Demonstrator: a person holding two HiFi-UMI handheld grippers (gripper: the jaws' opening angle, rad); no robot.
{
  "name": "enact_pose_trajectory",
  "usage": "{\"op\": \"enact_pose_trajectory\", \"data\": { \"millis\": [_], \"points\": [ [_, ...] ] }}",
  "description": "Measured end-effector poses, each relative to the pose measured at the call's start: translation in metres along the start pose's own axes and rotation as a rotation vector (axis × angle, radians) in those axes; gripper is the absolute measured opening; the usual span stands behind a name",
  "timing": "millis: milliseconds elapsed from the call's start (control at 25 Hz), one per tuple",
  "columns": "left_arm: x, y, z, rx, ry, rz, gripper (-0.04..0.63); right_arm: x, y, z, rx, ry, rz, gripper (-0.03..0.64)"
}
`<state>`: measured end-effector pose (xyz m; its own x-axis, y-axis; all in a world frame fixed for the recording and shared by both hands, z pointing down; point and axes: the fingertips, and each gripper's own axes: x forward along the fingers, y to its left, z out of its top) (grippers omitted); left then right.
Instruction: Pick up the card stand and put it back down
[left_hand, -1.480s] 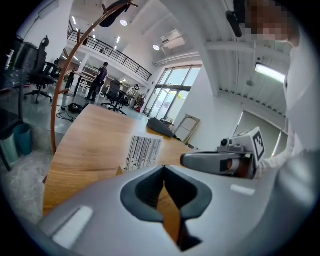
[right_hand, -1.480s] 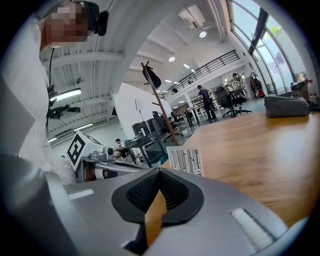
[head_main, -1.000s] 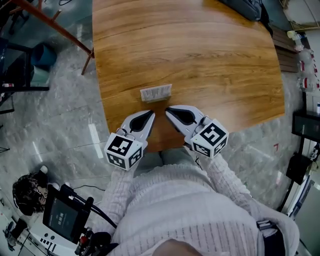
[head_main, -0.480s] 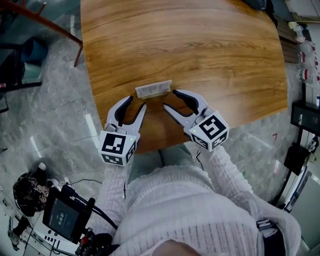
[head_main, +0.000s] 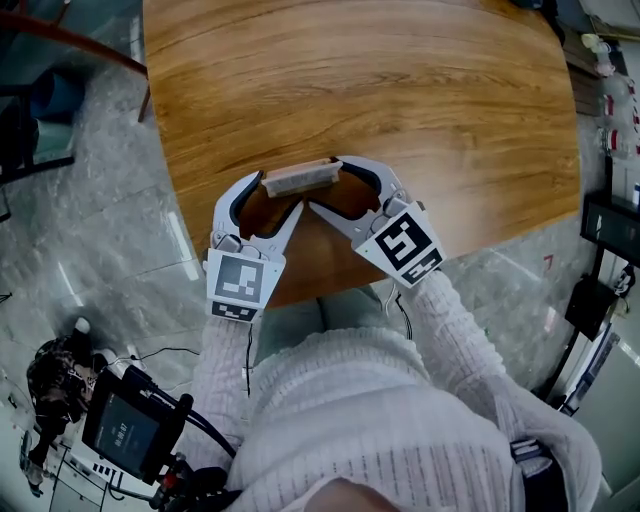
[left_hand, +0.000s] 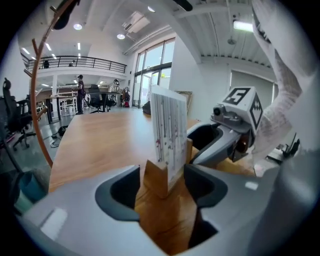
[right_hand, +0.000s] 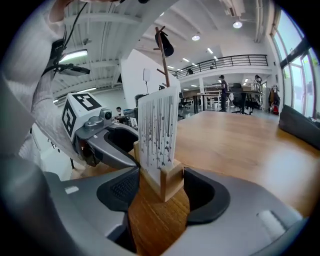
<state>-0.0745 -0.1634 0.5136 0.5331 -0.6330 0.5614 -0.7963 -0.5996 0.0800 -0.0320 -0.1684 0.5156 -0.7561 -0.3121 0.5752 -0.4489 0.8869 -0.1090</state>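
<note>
Card (right_hand: 159, 129) upright in card stand (right_hand: 170, 184)

And there's the card stand (head_main: 301, 178), sitting flat on the wooden worktop (head_main: 400, 90) near its front edge: a pale wooden block (right_hand: 169, 184) with a slot holding a white card (right_hand: 159, 130) (dark vertical streaks and specks) bolt upright.

The card (right_hand: 157, 130) carries print too small to read
</note>
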Motion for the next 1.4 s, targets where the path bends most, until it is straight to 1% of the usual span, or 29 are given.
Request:
{"op": "enact_pose_trajectory", "data": {
  "millis": [120,280,360,440,520,600,800,1120,1280,1400],
  "points": [
    [0.004,-0.002,-0.001,0.045,0.025,-0.010,0.273,0.003,-0.001,-0.001,-0.048,0.030,0.007,0.262],
    [0.006,-0.002,-0.004,0.088,0.063,-0.004,0.273,0.007,-0.002,-0.001,-0.106,0.047,0.015,0.262],
    [0.005,-0.002,-0.006,0.104,0.078,0.003,0.269,0.010,-0.001,-0.002,-0.117,0.052,0.016,0.262],
    [0.005,0.000,-0.006,0.102,0.080,0.010,0.264,0.011,-0.001,0.000,-0.103,0.045,0.010,0.256],
    [0.005,0.002,-0.007,0.092,0.079,0.019,0.255,0.012,-0.002,0.002,-0.080,0.036,0.002,0.227],
    [0.005,0.004,-0.007,0.089,0.085,0.026,0.224,0.014,-0.001,0.003,-0.069,0.029,0.000,0.219],
    [0.005,0.003,-0.005,0.090,0.085,0.027,0.222,0.012,-0.001,0.004,-0.065,0.026,-0.016,0.215],
    [0.006,0.003,-0.005,0.083,0.080,0.007,0.222,0.011,-0.002,0.003,-0.065,0.058,-0.026,0.209],
    [0.002,0.001,0.005,0.085,0.058,0.002,0.224,0.005,-0.001,0.010,-0.057,0.054,-0.035,0.209],
    [-0.008,-0.004,0.017,0.078,0.029,-0.004,0.224,-0.007,0.003,0.022,-0.068,0.042,-0.041,0.209]
  ]
}}
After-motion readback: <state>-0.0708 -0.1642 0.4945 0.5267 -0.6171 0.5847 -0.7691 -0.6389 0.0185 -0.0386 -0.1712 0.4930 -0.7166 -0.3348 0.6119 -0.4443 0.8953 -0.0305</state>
